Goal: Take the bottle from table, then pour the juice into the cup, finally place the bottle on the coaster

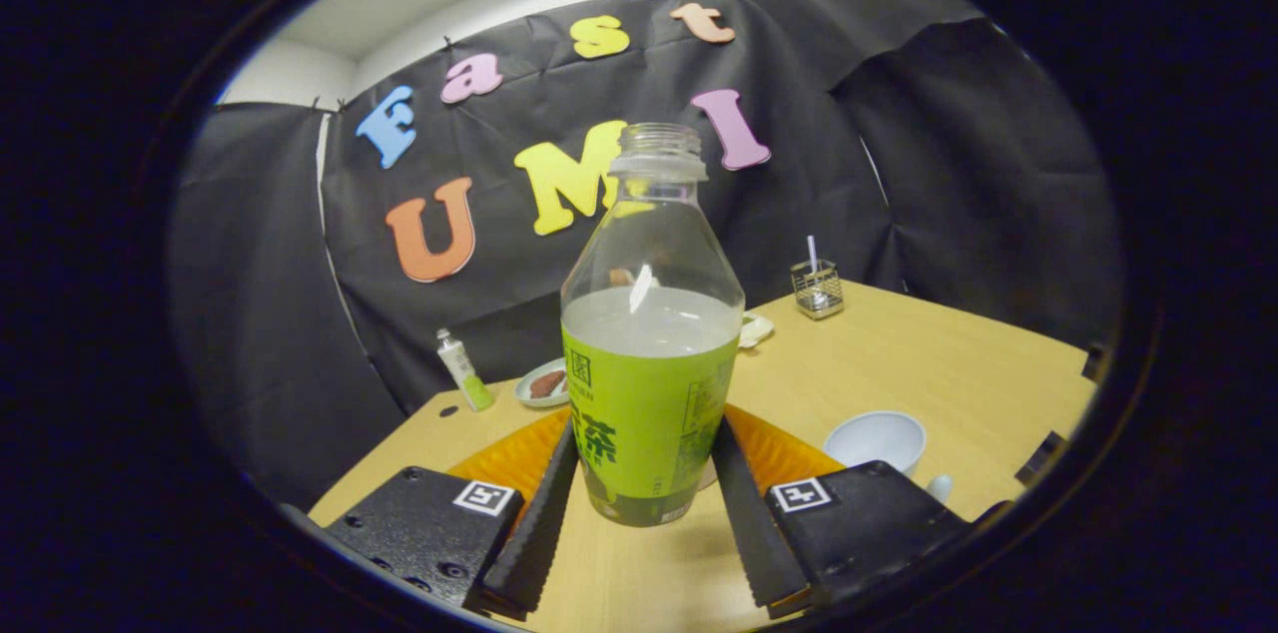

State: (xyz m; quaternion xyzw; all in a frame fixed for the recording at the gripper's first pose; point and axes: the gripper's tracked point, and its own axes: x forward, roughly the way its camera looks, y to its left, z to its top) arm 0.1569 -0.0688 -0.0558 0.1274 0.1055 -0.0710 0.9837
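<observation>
The bottle [650,353] stands upright at the frame's centre, uncapped, part full of cloudy liquid; its green label carries East Asian characters I cannot read reliably. The tongs [644,493] reach forward from the lower frame, jaws set wide enough to flank the bottle's base, each finger right against the label; real pressure cannot be told. An orange coaster [519,458] lies on the bench [929,363] behind the fingers, mostly hidden. A white cup [877,438] sits lower right, partly cut off by the right finger's mount.
</observation>
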